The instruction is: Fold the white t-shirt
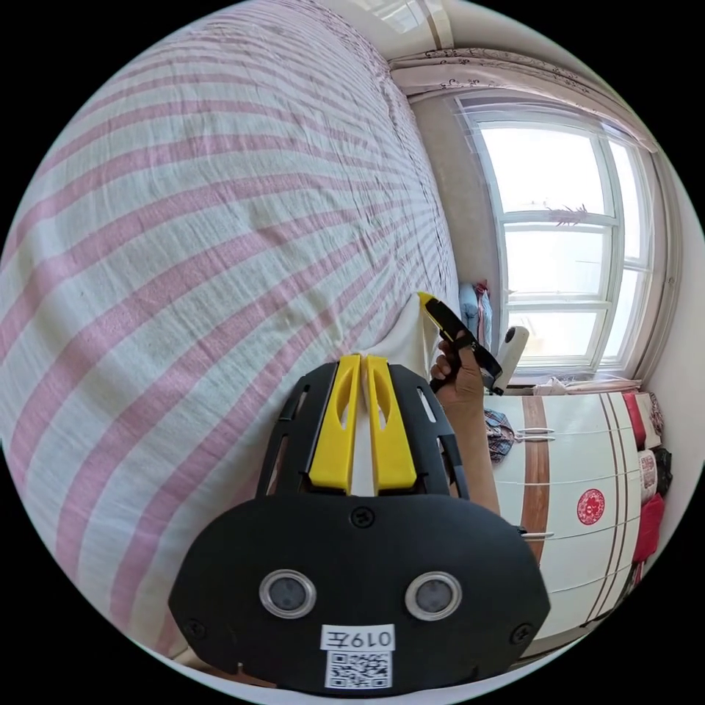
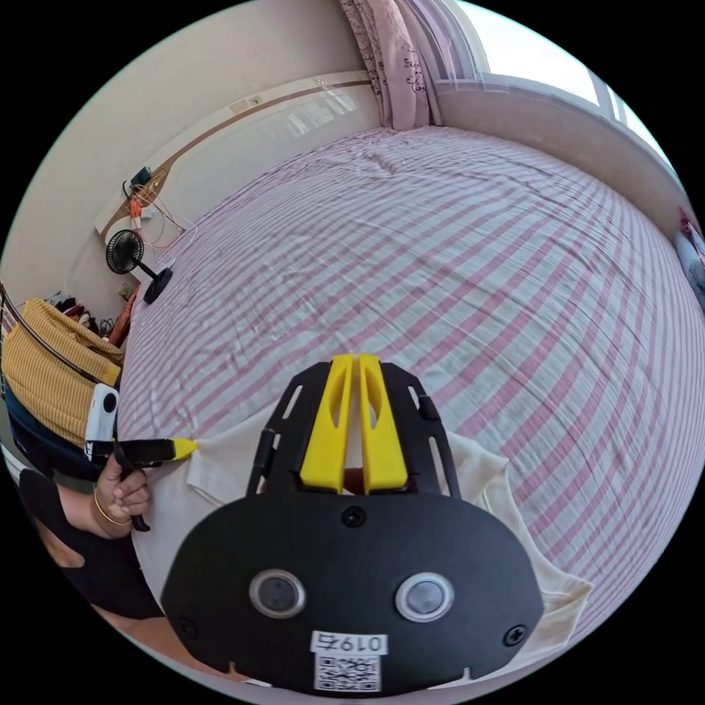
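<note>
The white t-shirt (image 2: pixel 488 470) is held up over the near edge of a pink-and-white striped bed (image 2: pixel 440 242). In the right gripper view, my right gripper (image 2: pixel 351 361) has its yellow jaws pressed together on the shirt's upper edge. To its left, a hand holds my left gripper (image 2: pixel 187 446), whose yellow tip pinches a corner of the shirt. In the left gripper view, my left gripper (image 1: pixel 360 360) is shut with white cloth between its jaws. The t-shirt (image 1: pixel 400 341) stretches from there to the right gripper (image 1: pixel 427 299), held in a hand (image 1: pixel 459 378).
The striped bed sheet (image 1: pixel 183 257) spreads wide beyond the shirt. A window (image 1: pixel 565 242) and a white cabinet (image 1: pixel 580 485) stand to the right. A small black fan (image 2: pixel 128 257) and a rack with yellow cloth (image 2: pixel 51 367) sit at the bed's far left.
</note>
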### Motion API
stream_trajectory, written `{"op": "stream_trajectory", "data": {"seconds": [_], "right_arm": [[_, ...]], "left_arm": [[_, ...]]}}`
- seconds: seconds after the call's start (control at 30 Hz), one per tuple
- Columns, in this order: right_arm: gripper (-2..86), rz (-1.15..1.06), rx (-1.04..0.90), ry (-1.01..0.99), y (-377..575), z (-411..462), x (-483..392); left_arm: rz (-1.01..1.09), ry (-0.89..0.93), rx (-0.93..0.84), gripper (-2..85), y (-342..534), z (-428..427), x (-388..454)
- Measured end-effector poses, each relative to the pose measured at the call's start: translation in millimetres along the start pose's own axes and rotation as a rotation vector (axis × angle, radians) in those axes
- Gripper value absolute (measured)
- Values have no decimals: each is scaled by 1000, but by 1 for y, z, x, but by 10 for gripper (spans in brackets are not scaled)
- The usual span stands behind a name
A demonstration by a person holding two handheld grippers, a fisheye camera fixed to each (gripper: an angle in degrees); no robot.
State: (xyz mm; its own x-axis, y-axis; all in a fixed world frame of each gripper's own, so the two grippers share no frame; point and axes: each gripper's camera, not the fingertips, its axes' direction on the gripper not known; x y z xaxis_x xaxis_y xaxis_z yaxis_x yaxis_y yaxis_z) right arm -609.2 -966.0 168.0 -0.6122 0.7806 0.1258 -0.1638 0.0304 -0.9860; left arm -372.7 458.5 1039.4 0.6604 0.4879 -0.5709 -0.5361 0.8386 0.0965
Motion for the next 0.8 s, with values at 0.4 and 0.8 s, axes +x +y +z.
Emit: {"op": "stream_trajectory", "data": {"seconds": [0.4,0.8], "right_arm": [[52,-60,6,131,-19,-27,-40],[69,-99,-11,143,-23,-36,-72]], "left_arm": [[108,-4,-106,9,11,-1,15],[630,-210,-10,8,67,10,108]]}}
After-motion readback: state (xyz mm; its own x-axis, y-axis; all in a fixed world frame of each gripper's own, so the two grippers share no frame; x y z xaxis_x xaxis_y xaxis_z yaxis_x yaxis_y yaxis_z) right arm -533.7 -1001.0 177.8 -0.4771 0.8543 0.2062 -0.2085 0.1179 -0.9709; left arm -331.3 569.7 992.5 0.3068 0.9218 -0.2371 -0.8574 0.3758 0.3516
